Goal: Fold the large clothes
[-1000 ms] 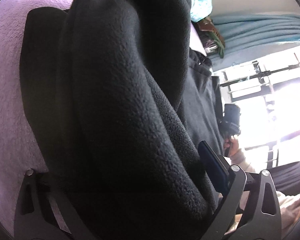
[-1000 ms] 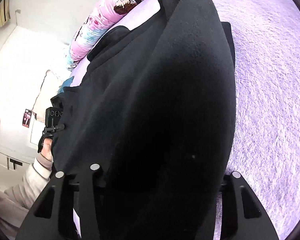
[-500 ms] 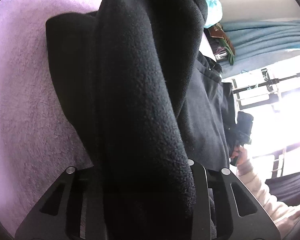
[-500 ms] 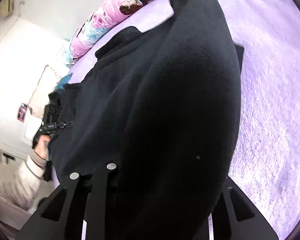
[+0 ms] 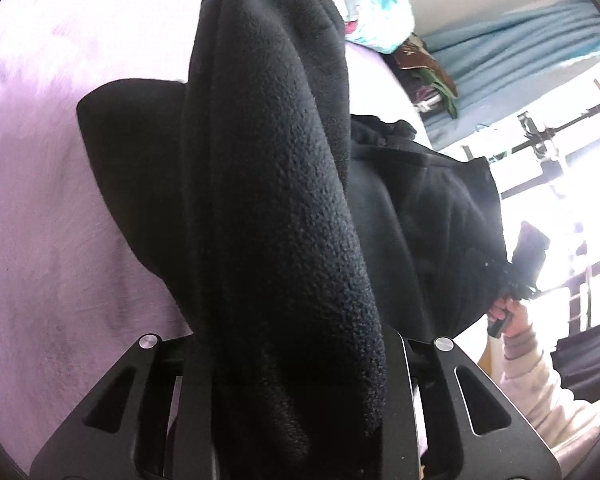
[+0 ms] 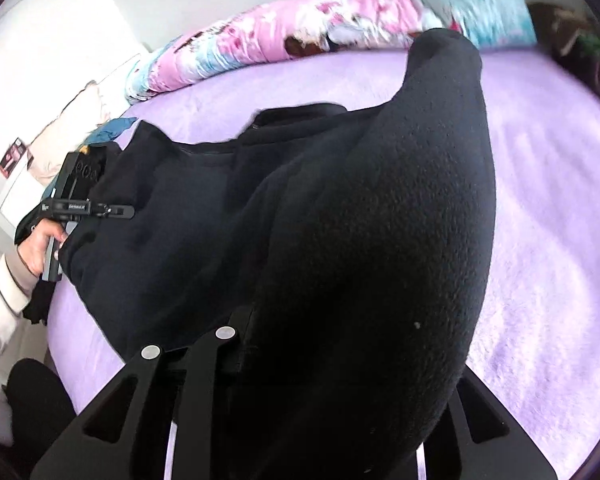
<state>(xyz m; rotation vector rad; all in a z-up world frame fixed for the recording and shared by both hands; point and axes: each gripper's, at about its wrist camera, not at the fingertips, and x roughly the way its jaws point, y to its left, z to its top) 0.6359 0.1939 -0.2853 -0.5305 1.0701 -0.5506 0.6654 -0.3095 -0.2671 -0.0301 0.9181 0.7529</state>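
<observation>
A large black fleece garment (image 5: 276,208) lies across a lilac bed cover (image 5: 40,200). My left gripper (image 5: 292,380) is shut on a thick fold of the fleece, which hides its fingertips and fills the middle of the left wrist view. My right gripper (image 6: 320,380) is shut on another fold of the same garment (image 6: 380,240). The fleece drapes over the right gripper and stretches between the two grippers. The left gripper also shows in the right wrist view (image 6: 88,208), at the garment's far left edge. The right gripper shows in the left wrist view (image 5: 528,256) at the far right.
A pink and blue patterned pillow roll (image 6: 300,40) lies along the far edge of the bed. A pale cushion (image 6: 68,120) sits at the left. Blue curtains (image 5: 520,48) and a bright window (image 5: 580,160) are to the right. The lilac cover (image 6: 560,240) spreads to the right.
Both grippers have lifted and swung with the fleece, so more of the bed and the pillow roll show. The left gripper closed tighter on its fold.
</observation>
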